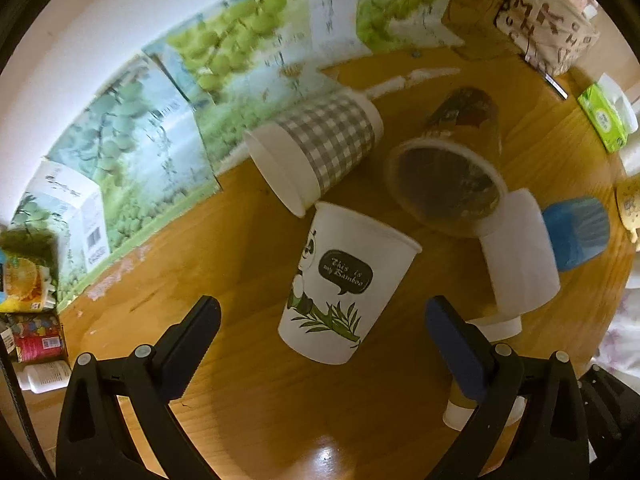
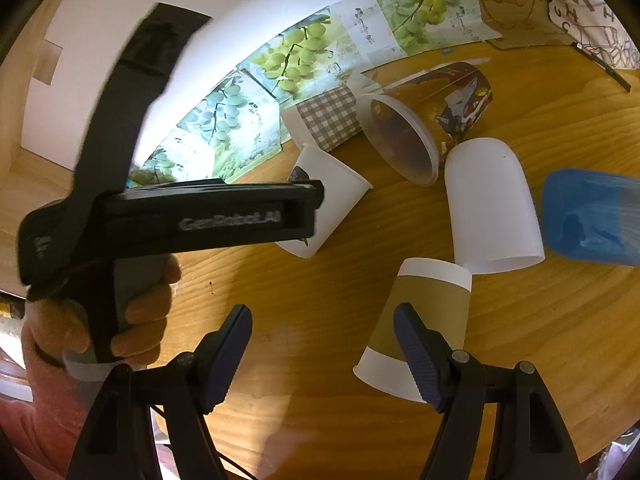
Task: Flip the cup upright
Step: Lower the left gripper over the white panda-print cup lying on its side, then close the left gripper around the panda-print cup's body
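Note:
A white panda cup [image 1: 344, 284] reading "This is my Bamboo" stands upright on the wooden table [image 1: 256, 400], just ahead of and between the fingers of my open left gripper [image 1: 320, 320]. It also shows in the right wrist view [image 2: 332, 200], partly behind the left gripper's body. My right gripper [image 2: 322, 340] is open and empty; its right finger [image 2: 420, 360] overlaps a brown-banded paper cup [image 2: 424, 316] standing upside down. A grey checked cup [image 1: 316, 148] and a clear printed cup [image 1: 452, 168] lie on their sides.
A frosted white cup [image 2: 490, 204] stands upside down beside a blue cup [image 2: 592, 216] on its side. Grape-printed cartons [image 1: 160, 136] line the wall behind. A green tissue pack [image 1: 604, 120] and a lettered bag [image 1: 548, 20] sit at the far right. Cans [image 1: 36, 336] stand at the left.

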Available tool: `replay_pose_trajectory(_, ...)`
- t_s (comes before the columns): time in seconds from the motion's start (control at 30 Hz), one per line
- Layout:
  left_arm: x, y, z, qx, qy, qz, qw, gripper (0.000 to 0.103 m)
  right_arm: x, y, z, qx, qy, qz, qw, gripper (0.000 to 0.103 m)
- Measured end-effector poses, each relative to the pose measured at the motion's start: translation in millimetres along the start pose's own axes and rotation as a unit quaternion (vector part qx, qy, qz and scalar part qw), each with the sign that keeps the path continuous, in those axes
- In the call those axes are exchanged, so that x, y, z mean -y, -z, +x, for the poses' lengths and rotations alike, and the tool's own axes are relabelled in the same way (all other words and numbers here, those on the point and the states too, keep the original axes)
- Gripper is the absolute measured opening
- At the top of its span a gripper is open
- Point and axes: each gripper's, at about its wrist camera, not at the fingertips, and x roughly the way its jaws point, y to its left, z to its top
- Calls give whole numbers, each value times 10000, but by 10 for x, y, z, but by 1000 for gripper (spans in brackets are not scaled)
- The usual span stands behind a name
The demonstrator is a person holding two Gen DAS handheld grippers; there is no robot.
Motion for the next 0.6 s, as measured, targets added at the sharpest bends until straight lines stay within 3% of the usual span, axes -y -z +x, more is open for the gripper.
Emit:
replay_pose_trajectory(0.13, 14, -27, 128, -234, 121, 10, 9997, 99, 8, -12, 4, 19, 48, -10, 10000, 74)
replay_pose_trajectory(0.5, 36, -96, 290, -368, 190, 85, 9991, 86, 44, -7, 2, 30, 120, 75, 9999, 74)
replay_pose_trajectory(0.6, 44, -125, 337, -424, 222, 49, 9988, 75, 39, -7, 8, 33, 116, 86, 9999, 74)
